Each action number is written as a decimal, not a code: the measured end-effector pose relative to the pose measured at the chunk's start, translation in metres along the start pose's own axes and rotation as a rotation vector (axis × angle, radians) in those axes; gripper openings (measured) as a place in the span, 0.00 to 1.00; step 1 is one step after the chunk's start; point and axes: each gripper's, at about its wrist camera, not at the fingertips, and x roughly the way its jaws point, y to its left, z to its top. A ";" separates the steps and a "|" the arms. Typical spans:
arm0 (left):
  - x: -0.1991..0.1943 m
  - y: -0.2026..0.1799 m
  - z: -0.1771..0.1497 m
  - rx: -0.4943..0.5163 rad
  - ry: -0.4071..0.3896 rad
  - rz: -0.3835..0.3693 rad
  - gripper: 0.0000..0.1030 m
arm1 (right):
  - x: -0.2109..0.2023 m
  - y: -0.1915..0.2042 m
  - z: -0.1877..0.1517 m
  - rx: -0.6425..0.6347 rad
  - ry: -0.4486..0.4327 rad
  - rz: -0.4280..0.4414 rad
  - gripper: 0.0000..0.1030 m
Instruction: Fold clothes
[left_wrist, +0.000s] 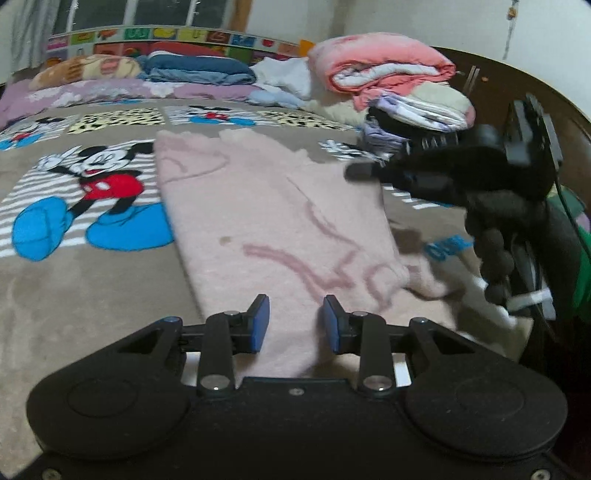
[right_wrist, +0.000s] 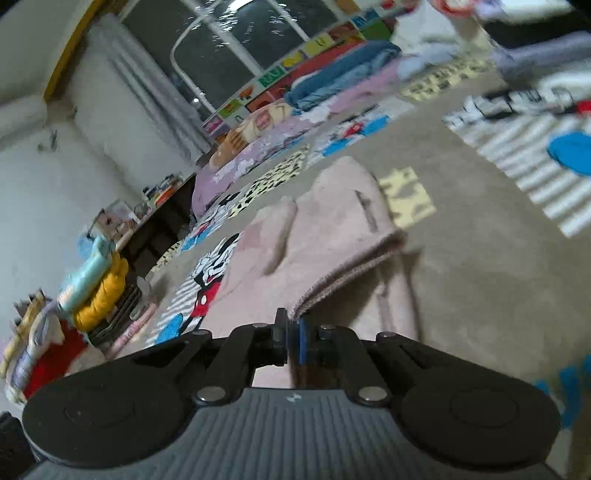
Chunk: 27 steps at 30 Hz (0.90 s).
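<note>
A pale pink fleece garment (left_wrist: 266, 218) with darker pink lettering lies spread on the Mickey Mouse blanket (left_wrist: 92, 184). My left gripper (left_wrist: 294, 325) is open, its blue pads just above the garment's near edge. My right gripper (right_wrist: 293, 334) is shut on the garment's ribbed hem (right_wrist: 343, 273) and holds that edge lifted off the bed. The rest of the garment (right_wrist: 314, 221) stretches away from it. The right gripper also shows as a blurred black shape in the left wrist view (left_wrist: 461, 173), over the garment's right side.
A stack of folded blankets and clothes (left_wrist: 399, 85) sits at the bed's far right. Pillows and bedding (left_wrist: 147, 74) line the far side under a window. A low table with clutter (right_wrist: 155, 206) and piled items (right_wrist: 92, 288) stand beside the bed.
</note>
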 end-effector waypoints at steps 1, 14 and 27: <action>0.000 -0.001 0.000 0.002 0.000 -0.004 0.29 | -0.004 0.005 0.003 -0.010 -0.017 -0.001 0.07; -0.008 -0.007 -0.002 0.092 0.004 -0.019 0.53 | -0.007 -0.028 -0.001 0.095 0.038 -0.091 0.13; 0.007 -0.065 -0.021 0.490 -0.027 0.116 0.55 | 0.001 -0.016 0.014 0.062 0.047 -0.051 0.08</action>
